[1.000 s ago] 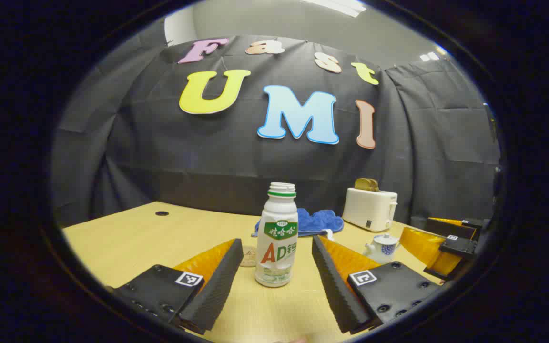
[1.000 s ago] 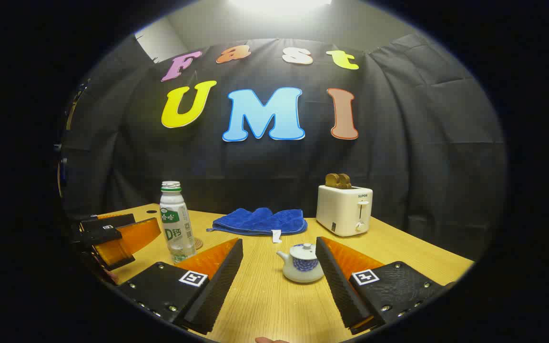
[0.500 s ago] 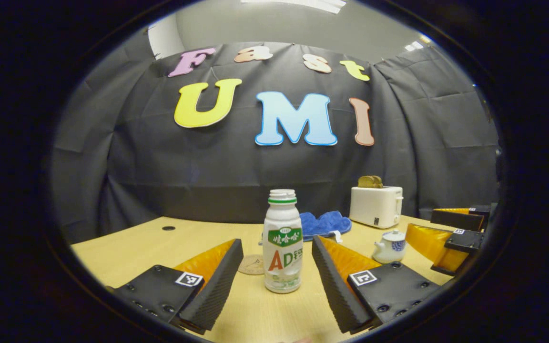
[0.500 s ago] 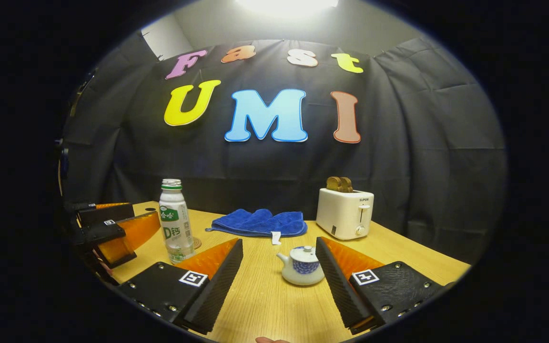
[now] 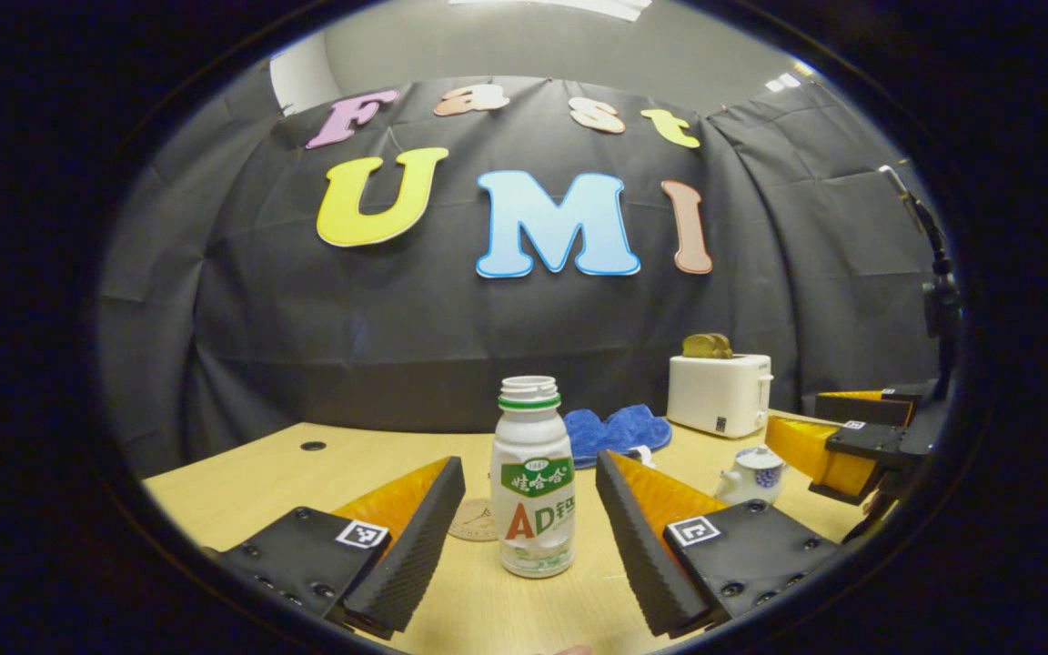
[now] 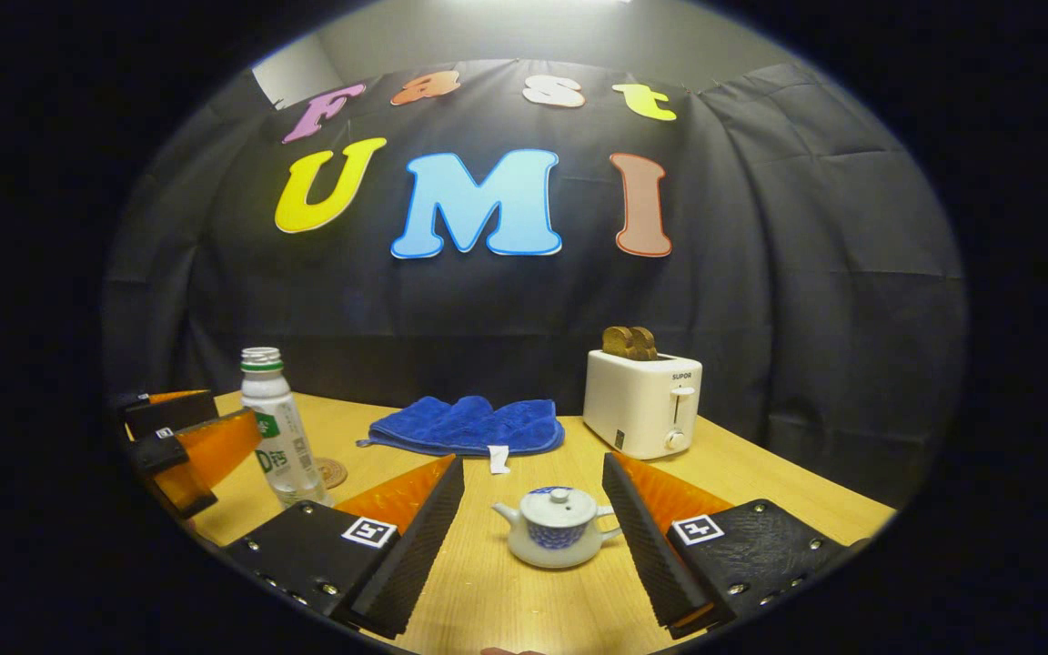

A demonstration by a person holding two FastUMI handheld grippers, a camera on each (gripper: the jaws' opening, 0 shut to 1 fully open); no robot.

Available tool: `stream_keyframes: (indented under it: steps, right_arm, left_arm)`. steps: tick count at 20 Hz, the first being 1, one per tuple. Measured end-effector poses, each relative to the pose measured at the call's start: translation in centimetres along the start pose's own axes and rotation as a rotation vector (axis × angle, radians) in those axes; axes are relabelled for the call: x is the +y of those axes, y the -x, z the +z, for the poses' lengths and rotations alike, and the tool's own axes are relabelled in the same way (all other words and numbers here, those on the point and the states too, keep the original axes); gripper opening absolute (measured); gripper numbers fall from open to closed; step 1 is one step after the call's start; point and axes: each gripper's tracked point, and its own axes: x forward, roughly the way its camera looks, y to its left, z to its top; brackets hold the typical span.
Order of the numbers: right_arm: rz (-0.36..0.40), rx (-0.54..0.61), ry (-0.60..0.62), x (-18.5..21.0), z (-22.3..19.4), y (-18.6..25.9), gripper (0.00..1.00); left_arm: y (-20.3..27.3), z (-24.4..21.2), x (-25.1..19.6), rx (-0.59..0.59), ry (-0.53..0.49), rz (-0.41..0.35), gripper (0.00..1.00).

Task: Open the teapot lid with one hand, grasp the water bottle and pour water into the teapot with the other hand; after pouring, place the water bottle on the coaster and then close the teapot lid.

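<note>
In the left gripper view, we see our left gripper (image 5: 529,509) at the bottom of the frame with its fingers (image 5: 415,537) spread wide, one on each side of the water bottle (image 5: 533,478). The bottle stands upright and uncapped on the wooden bench (image 5: 260,464), in the lower centre, with a gap to each finger. Just behind it, to its left, the round coaster (image 5: 477,520) lies flat on the bench. Further right, at mid-height, a blue cloth (image 5: 617,428) lies crumpled near the back edge, and a white toaster (image 5: 720,393) with bread in its slots stands beside it. At the lower right the small white and blue teapot (image 5: 750,473) sits with its lid on, and the right gripper (image 5: 842,437) hovers just past it at the frame's right edge.

In the right gripper view, the left gripper (image 6: 183,441) shows at the lower left edge, near the water bottle (image 6: 278,432) and the coaster (image 6: 331,472). Our right gripper (image 6: 533,523) fills the bottom, fingers (image 6: 647,537) wide apart, with the teapot (image 6: 556,539) standing between them in the lower centre, lid closed, spout to the left, untouched. Behind it lie the blue cloth (image 6: 469,426) and, to the right, the toaster (image 6: 640,400).
</note>
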Motion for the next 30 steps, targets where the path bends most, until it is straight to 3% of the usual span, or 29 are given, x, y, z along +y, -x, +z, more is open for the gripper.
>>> stream_keyframes:
  steps: [5,7,8,11,12,17,18,19,24,30]
  right_arm:
    - [-0.017,0.063,-0.009,-1.6,-1.3,-5.0,0.83]
    - [-0.02,0.101,-0.018,-1.6,-2.0,-5.9,0.65]
    - [-0.026,0.119,0.003,-1.6,-2.2,-5.9,0.48]
    - [-0.008,0.131,0.027,-1.1,-2.8,-6.1,0.48]
    - [-0.01,0.131,0.036,-1.0,-2.7,-6.2,0.24]
    - [0.009,0.117,0.042,-1.0,-2.9,-6.4,0.24]
    - [-0.017,0.1,0.035,-1.8,-2.3,-5.7,0.24]
    - [-0.013,0.102,0.008,-1.9,-2.8,-7.0,0.01]
    - [0.002,0.075,0.041,-1.4,-2.2,-6.6,0.01]
    - [0.029,-0.061,0.059,-0.3,1.2,-4.3,0.01]
  left_arm:
    - [-1.6,0.0,0.2,-0.01,-0.016,0.002,0.99]
    - [-1.8,-0.4,0.3,-0.001,-0.015,0.004,0.99]
    - [-1.8,-0.5,0.3,-0.001,-0.011,0.004,0.98]
    - [-2.0,-0.6,0.5,-0.002,-0.019,0.011,0.98]
    - [-2.0,-0.9,0.6,-0.002,-0.024,0.015,0.99]
    - [-2.1,-1.6,0.9,0.012,-0.011,0.016,0.99]
    - [-2.2,-1.9,0.8,0.017,-0.013,0.014,0.99]
    - [-2.2,-2.0,0.7,0.019,-0.017,0.013,0.99]
    - [-2.1,-1.9,0.5,0.007,-0.026,0.01,0.99]
    - [-3.3,-2.2,0.4,0.001,-0.035,0.016,0.98]
